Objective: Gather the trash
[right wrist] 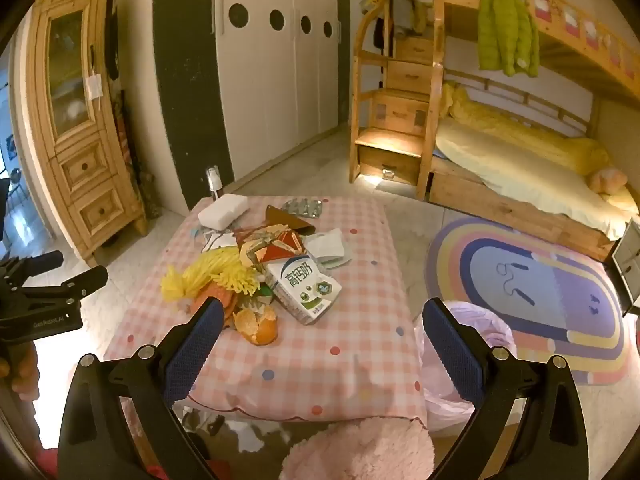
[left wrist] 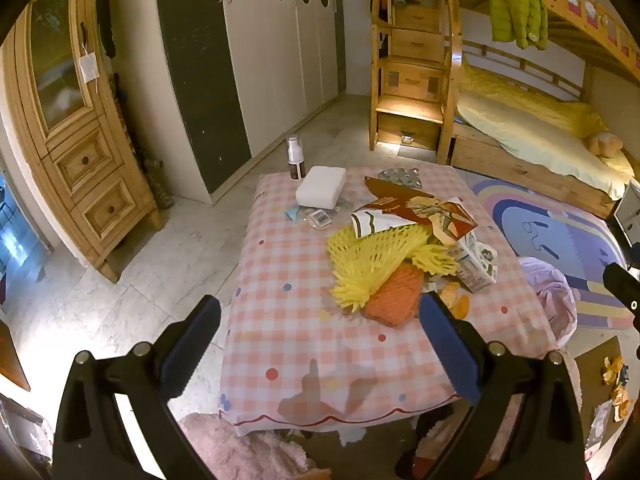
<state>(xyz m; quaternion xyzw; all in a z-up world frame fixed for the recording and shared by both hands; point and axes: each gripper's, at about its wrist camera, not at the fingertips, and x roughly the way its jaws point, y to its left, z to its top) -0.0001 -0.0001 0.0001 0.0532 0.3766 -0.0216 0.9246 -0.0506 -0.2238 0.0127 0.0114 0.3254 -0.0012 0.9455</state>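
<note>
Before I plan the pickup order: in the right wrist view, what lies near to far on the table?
Orange peel → milk carton → torn red wrapper → blister pack.

Each handheld tool is a black plastic two-finger gripper, the left gripper (left wrist: 320, 354) and the right gripper (right wrist: 323, 354) alike. Its two fingers end in dark blue textured rubber pads (right wrist: 194, 350). Behind each pad, two round silver screws (right wrist: 145, 353) sit on the black angular arm. The left gripper's side bears small white lettering (right wrist: 48, 320).
</note>
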